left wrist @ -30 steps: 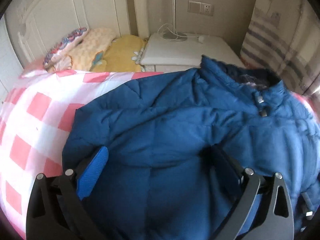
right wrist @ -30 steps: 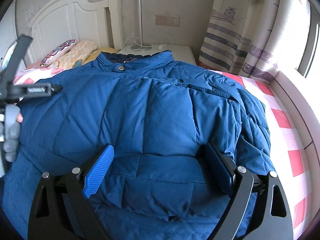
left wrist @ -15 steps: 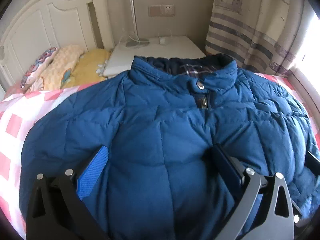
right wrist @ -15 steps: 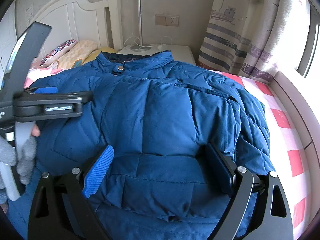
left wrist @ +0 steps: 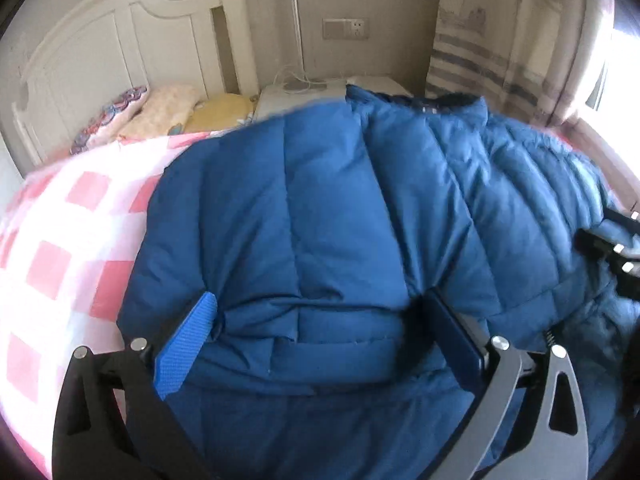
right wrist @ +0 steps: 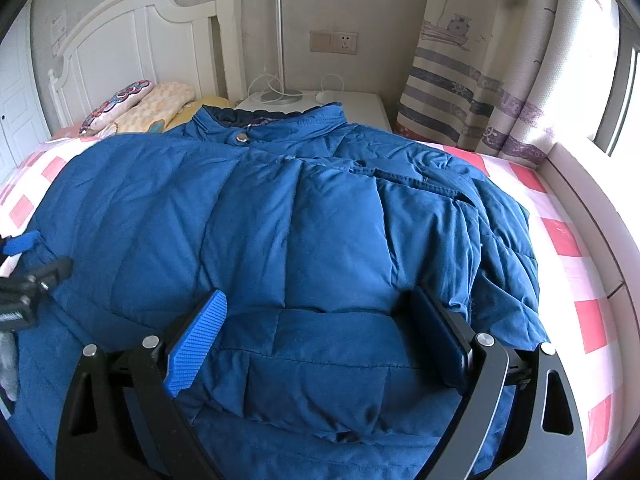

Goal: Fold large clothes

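Note:
A large blue quilted jacket (right wrist: 304,216) lies spread on a pink-and-white checked bed (right wrist: 560,240), collar toward the headboard. It also fills the left wrist view (left wrist: 320,216). My left gripper (left wrist: 320,320) is open, its jaws wide apart over the jacket's near left part, with padded fabric bulging between the fingers. My right gripper (right wrist: 316,316) is open too, jaws wide over the jacket's near hem area, fabric between them. The left gripper also shows at the left edge of the right wrist view (right wrist: 24,280), and the right gripper at the right edge of the left wrist view (left wrist: 612,248).
A white headboard (right wrist: 132,52) and pillows (right wrist: 140,108) are at the back left. A white nightstand (right wrist: 352,108) with a lamp pole and cables stands behind the collar. A striped curtain (right wrist: 472,80) and a window ledge (right wrist: 592,200) run along the right.
The left gripper has swung back left and down, from facing the collar to the jacket's left side near the checked sheet. The right gripper and jacket have stayed put.

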`<state>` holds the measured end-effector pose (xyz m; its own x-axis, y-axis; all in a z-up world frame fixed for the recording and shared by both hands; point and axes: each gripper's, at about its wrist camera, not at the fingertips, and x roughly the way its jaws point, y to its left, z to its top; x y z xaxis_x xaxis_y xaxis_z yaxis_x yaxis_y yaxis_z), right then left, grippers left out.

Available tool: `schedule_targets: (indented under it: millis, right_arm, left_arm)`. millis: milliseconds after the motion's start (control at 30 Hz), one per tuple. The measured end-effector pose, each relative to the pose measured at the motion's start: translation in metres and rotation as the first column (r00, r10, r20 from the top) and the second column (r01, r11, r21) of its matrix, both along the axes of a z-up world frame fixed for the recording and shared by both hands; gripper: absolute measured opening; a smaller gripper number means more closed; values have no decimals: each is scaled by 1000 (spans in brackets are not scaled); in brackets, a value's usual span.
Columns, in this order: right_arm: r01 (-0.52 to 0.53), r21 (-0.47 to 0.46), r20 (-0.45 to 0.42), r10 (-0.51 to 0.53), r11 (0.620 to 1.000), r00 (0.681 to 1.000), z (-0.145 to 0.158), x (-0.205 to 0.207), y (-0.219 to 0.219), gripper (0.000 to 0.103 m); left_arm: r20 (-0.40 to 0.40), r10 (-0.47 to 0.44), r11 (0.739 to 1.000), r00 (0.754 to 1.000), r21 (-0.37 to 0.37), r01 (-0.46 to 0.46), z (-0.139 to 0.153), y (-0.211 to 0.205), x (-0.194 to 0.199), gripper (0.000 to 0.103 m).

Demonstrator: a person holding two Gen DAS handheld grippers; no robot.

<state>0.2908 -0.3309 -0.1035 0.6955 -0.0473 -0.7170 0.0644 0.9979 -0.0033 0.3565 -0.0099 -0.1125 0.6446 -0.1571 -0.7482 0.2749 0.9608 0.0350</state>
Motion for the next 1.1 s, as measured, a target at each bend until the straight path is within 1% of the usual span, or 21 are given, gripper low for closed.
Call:
schedule_targets:
  millis: [133, 233, 300, 367, 433, 467, 500, 567, 600, 633, 667, 767, 800, 833, 867, 933, 967, 1000, 1033, 1067, 1100]
  right_arm:
    - [1, -2, 2, -1, 1000, 1000, 0, 0, 1, 89]
    - [-12, 20, -8, 12, 1000, 1000, -1, 0, -1, 93]
    - [-26, 80, -17, 27, 996, 999, 3, -1, -5, 94]
    - [15, 158, -13, -13, 987, 1000, 13, -11, -10, 94]
    - [-3, 207, 56, -8, 978, 998, 29, -32, -1, 94]
    - [-38, 190, 82, 23, 981, 996, 34, -38, 8, 95]
    - [-78, 119, 80, 69, 990, 994, 34, -43, 26, 95]
    - [-147, 0, 2, 147, 989, 989, 18, -41, 53, 96]
    - [-189, -58, -91, 184, 980, 979, -3, -36, 66, 99]
    - [-199, -95, -111, 188, 975, 976, -13, -36, 72, 99]
    - [-193, -85, -89, 185, 978, 979, -12, -37, 70, 99]
    - [-167, -19, -100, 164, 986, 981, -6, -40, 58, 98]
    - [-152, 1, -92, 151, 988, 984, -1, -46, 54, 98]
    - [-152, 18, -71, 153, 988, 986, 6, -55, 51, 98]
    - [-153, 17, -52, 154, 988, 987, 13, -62, 50, 98]
    - [-149, -19, -16, 149, 989, 989, 22, -80, 47, 98]
    - [-147, -34, -14, 147, 988, 989, 22, -86, 44, 98]
    - [-145, -47, -33, 144, 988, 989, 17, -90, 40, 98]
    - [-143, -52, -66, 140, 988, 988, 9, -91, 38, 98]
    - [-142, -50, -129, 134, 989, 983, -8, -88, 34, 99]
    - [-142, 2, -148, 141, 990, 979, -20, -88, 27, 99]
  left_arm:
    - [28, 7, 998, 1000, 59, -9, -2, -8, -4, 101]
    - [15, 7, 999, 1000, 34, -7, -2, -5, -4, 101]
    - [17, 7, 999, 1000, 36, -8, -2, -5, -4, 101]
    - [17, 7, 999, 1000, 38, -8, -1, -3, -3, 101]
    - [17, 8, 999, 1000, 37, -8, -1, -4, -2, 101]
    - [17, 8, 999, 1000, 37, -8, 0, -4, -2, 101]
    - [17, 8, 999, 1000, 36, -9, 0, -3, -2, 101]
    - [18, 9, 999, 1000, 37, -9, -1, -4, -3, 101]
    - [18, 9, 999, 1000, 37, -10, -1, -4, -3, 101]
    - [20, 10, 999, 1000, 40, -11, -1, -3, -3, 101]
    - [21, 14, 999, 1000, 45, -15, -1, -4, -2, 101]
    - [17, 18, 999, 1000, 50, -19, 0, -5, -3, 101]
    - [-2, 33, 998, 999, 48, -33, 3, -1, -5, 101]
    - [-16, 55, 998, 998, 32, -55, 6, 0, -12, 101]
    - [-25, 68, 997, 997, -22, -69, 14, 6, -23, 101]
    - [-14, 26, 989, 1000, -146, -28, 25, 11, -47, 101]
    - [-3, -3, 986, 1000, -169, 3, 28, 9, -60, 101]
    - [6, -21, 988, 1000, -153, 21, 27, 5, -69, 101]
    - [1, -37, 994, 999, -104, 37, 19, -3, -76, 101]
    - [-28, -54, 997, 998, -55, 52, 5, -11, -78, 101]
    - [-83, -68, 998, 994, 0, 68, -13, -20, -77, 101]
